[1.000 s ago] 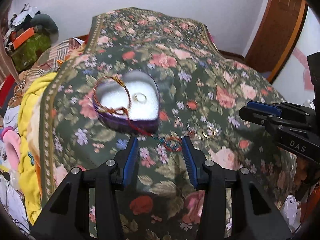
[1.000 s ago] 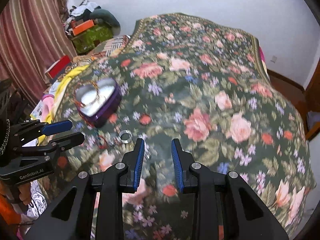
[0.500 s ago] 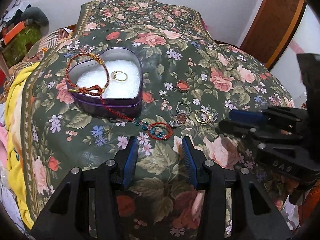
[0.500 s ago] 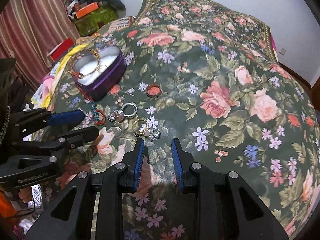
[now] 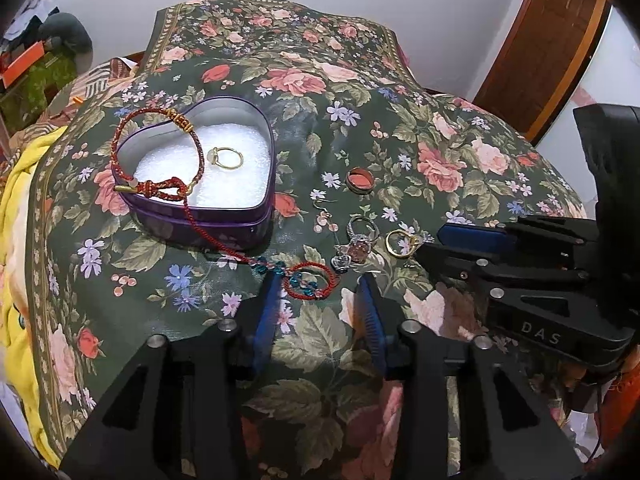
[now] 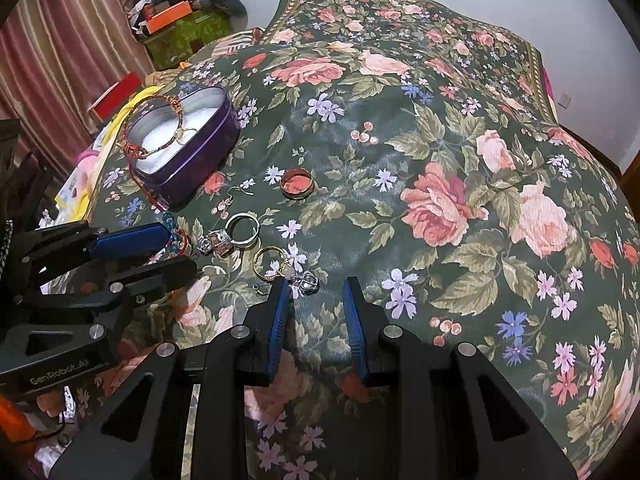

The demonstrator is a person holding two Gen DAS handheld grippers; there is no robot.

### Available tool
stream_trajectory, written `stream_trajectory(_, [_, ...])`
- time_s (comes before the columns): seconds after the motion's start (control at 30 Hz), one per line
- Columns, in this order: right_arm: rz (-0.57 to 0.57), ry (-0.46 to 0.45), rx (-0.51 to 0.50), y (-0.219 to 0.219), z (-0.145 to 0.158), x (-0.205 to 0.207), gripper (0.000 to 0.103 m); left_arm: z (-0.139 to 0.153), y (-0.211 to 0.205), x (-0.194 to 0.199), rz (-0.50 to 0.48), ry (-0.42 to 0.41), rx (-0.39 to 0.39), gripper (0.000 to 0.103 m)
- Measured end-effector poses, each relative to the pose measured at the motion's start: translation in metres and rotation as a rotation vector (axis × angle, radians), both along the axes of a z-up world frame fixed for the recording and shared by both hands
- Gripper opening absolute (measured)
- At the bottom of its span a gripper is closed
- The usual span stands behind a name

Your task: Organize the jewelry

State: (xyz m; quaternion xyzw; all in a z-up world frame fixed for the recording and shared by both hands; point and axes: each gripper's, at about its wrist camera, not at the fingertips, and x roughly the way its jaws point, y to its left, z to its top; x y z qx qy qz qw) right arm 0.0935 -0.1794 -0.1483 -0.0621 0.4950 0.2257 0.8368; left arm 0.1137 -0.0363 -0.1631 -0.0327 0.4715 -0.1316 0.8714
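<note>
- The left gripper (image 5: 316,300) hangs low over the bed (image 5: 460,160), fingers wide and holding nothing, with the red cord's (image 5: 208,236) beaded loop (image 5: 310,282) lying between the fingertips, just ahead of them.
- The cord's long axis runs from that loop up and left to the heart tin (image 5: 200,208), where its other end drapes over the rim; a gold ring (image 5: 227,158) already rests on the tin's white pad.
- The right gripper (image 6: 314,304) also stands wide and empty, a silver crown charm (image 6: 308,282) just off its left fingertip and a second gold ring (image 6: 270,262) just beyond that.
- Right of the tin lie a hook earring (image 6: 236,196), a wide band (image 6: 297,184) and a silver ring (image 6: 242,230) with a stone piece touching it.
- Judged from this, the left gripper is nearer the cord and the right nearer the charm and ring; either would carry its piece up and left to the tin.
- Readable writing: "DAS" on the right gripper's body in the left view, "GenRobot" on the left gripper's body in the right view.
</note>
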Motion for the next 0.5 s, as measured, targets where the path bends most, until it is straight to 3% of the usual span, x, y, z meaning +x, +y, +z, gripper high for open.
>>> stream_trajectory(0.13, [-0.013,-0.015,-0.003,0.000,-0.001,0.003,0.023,-0.002,0.006,0.003,0.011,0.003,-0.028,0.021])
stream_trajectory(0.27, [-0.014,-0.025,-0.004,0.002,-0.001,0.004,0.009,-0.004,0.012,0.005,0.032,0.009,-0.042,0.008])
stream_trajectory(0.5, [-0.026,-0.042,0.004,0.000,0.001,0.003,0.009,-0.003,0.010,0.003,0.029,0.001,-0.019,0.005])
